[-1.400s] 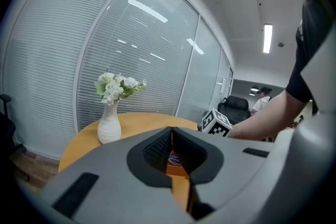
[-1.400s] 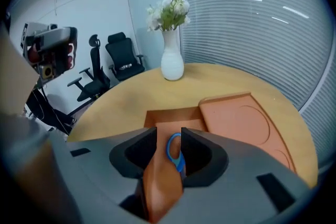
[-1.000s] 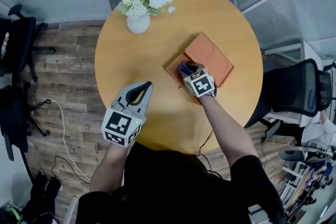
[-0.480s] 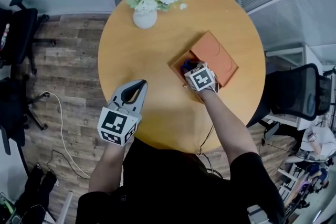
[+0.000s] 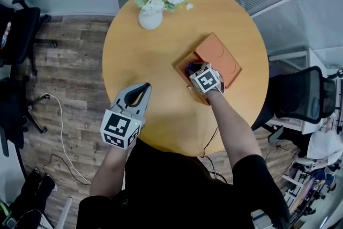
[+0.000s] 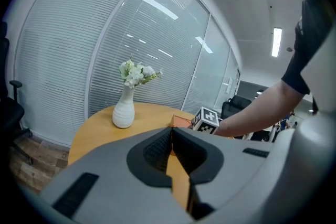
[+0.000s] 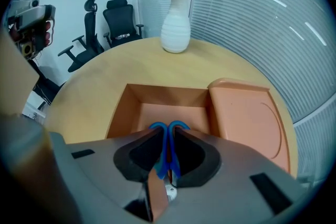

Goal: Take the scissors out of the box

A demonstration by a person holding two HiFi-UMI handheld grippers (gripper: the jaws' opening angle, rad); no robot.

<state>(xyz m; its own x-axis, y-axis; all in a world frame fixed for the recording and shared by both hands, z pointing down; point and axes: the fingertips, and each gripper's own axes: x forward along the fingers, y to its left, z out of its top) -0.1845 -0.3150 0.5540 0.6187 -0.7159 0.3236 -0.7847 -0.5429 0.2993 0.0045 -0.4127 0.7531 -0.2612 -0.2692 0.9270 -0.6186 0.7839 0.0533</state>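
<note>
An orange box (image 7: 157,93) stands open on the round wooden table (image 5: 155,61), with its lid (image 7: 247,118) lying beside it. The blue handles of the scissors (image 7: 180,125) rise from inside the box. My right gripper (image 7: 168,136) points steeply down into the box (image 5: 183,65), and its jaws are closing with both pads against the blue handles. In the head view its marker cube covers most of the scissors (image 5: 188,67). My left gripper (image 5: 146,86) hovers over the table's near left part, shut and empty, well apart from the box.
A white vase of flowers (image 5: 150,17) stands at the far side of the table; it also shows in the left gripper view (image 6: 124,112). Black office chairs (image 5: 303,96) stand around the table on the wooden floor. Cables (image 5: 61,131) lie on the floor at the left.
The right gripper stays over the box and has rolled slightly. The left gripper has drifted a little toward the table's near left edge.
</note>
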